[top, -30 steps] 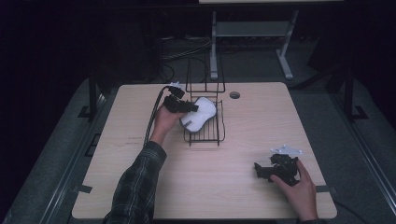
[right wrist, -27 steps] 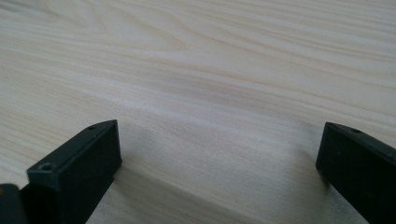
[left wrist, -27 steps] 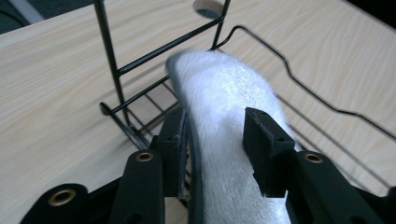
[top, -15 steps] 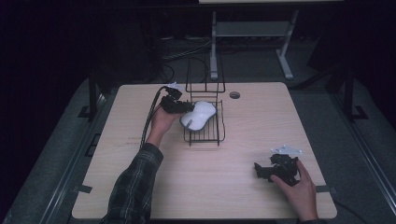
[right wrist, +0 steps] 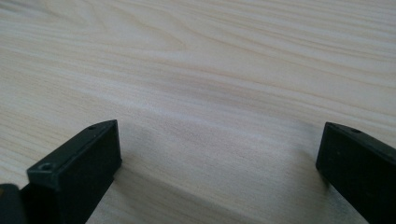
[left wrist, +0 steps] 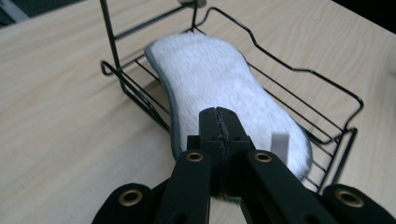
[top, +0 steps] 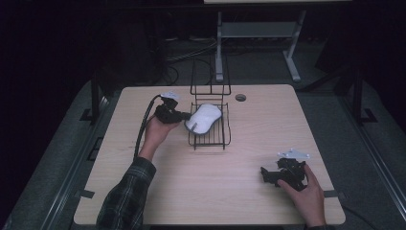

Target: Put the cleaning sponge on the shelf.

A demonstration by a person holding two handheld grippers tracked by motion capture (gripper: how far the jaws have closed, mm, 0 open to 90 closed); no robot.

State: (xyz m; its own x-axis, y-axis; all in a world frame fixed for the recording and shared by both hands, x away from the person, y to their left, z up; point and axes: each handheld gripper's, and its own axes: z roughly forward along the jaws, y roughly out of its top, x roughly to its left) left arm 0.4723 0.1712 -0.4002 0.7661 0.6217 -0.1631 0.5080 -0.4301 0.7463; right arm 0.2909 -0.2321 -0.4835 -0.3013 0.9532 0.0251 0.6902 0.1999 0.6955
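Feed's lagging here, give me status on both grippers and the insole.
Left gripper shut empty, jaws just closed, over the insole. Insole lies in wire rack. Right gripper open, over bare table. Nothing in the way.

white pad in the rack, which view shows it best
The left gripper view: the white pad lies close up in the wire rack, fuzzy top and grey edge plain. The high view shows it small. The right gripper view shows table.
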